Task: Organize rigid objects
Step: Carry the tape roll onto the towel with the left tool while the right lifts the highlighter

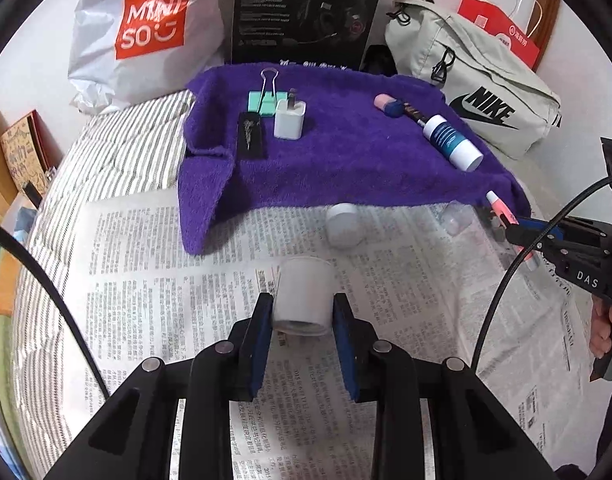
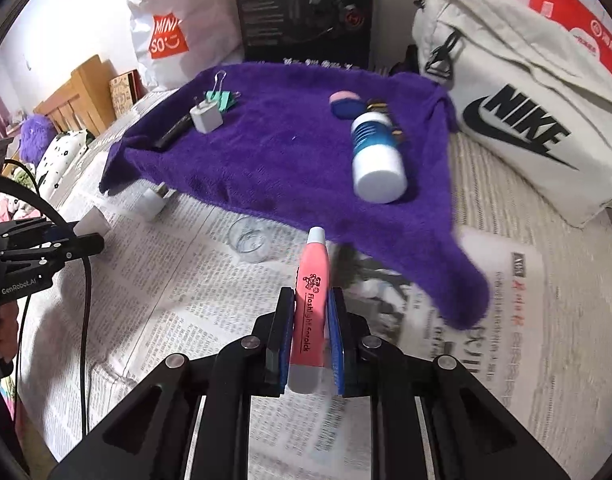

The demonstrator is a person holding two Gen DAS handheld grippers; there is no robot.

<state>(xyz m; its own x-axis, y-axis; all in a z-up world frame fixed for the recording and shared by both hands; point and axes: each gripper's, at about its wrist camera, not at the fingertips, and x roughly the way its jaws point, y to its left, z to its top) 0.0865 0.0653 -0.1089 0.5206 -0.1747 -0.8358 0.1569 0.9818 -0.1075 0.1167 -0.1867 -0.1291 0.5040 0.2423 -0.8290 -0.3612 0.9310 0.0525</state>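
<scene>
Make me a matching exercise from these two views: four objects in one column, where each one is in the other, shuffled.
Things:
1. pink flashlight earpick
2. white cylinder
3. blue-and-white bottle
4. clear cup

Places:
A. lying on the purple towel
B. clamped in the right hand-held gripper
C. on the newspaper, not held
D. clamped in the left hand-held gripper

Pairs: 1-B, 2-D, 3-A, 4-C

A home bedroom: striped bedding [image 1: 117, 148] lies under spread newspaper [image 1: 165, 264], a wooden headboard [image 2: 81, 88] stands behind it, and shopping bags [image 1: 141, 28] lean beyond it.
</scene>
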